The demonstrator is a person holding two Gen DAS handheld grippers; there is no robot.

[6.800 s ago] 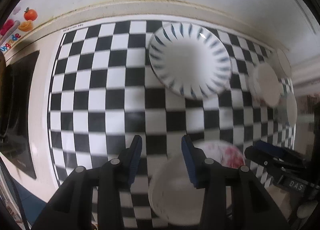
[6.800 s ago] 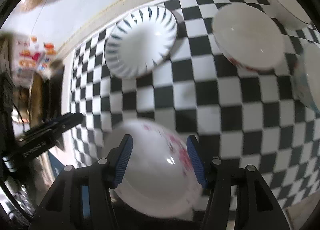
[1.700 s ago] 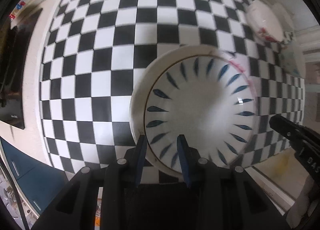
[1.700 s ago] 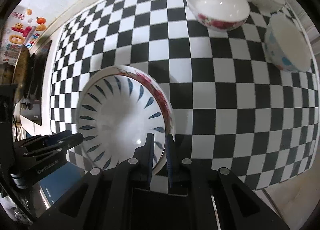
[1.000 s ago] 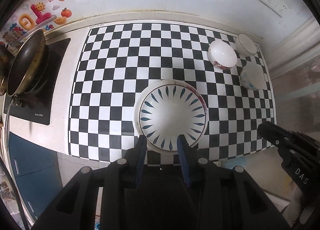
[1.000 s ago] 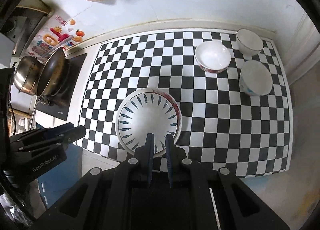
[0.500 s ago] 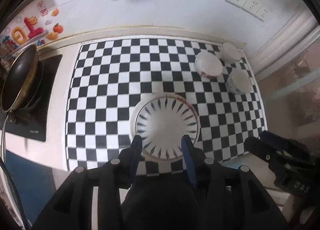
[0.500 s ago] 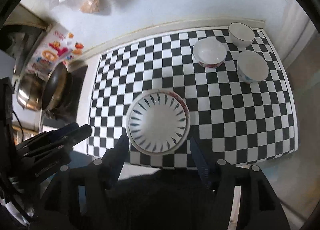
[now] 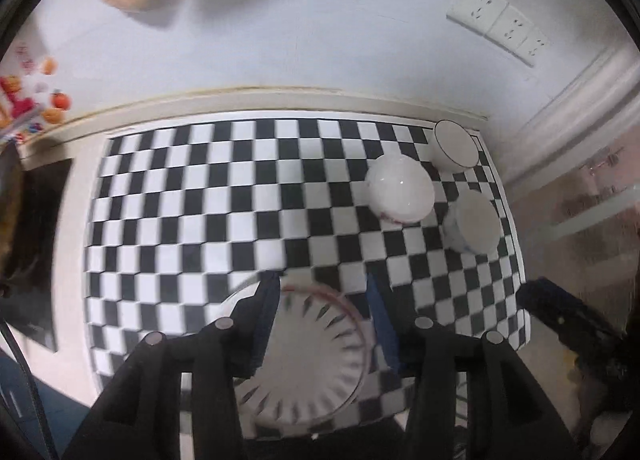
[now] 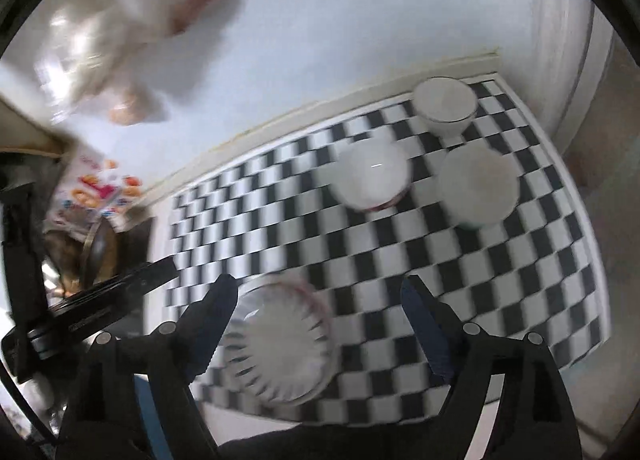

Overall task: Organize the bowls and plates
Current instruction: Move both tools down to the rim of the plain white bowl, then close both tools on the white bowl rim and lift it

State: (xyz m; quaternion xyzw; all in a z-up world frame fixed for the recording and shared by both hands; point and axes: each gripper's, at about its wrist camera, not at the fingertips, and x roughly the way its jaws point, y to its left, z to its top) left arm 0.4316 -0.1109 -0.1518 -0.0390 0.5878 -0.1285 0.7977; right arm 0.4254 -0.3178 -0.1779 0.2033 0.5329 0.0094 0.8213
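Jaws of both the left gripper [image 9: 322, 318] and right gripper [image 10: 320, 324] now stand apart and empty, having let go and lifted away. The stacked plates [image 9: 308, 356] rest at the table's [image 9: 192, 220] near edge (plates done, I judge); three bowls [image 10: 372, 176] wait far right.

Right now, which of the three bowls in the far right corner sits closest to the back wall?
The dark-rimmed white bowl, farthest back by the wall. The red-patterned bowl and the blue-patterned bowl sit nearer the front.

Motion blur smears the stacked plates [image 10: 280, 344], and the wall bags [image 10: 120, 60] are unreadable.
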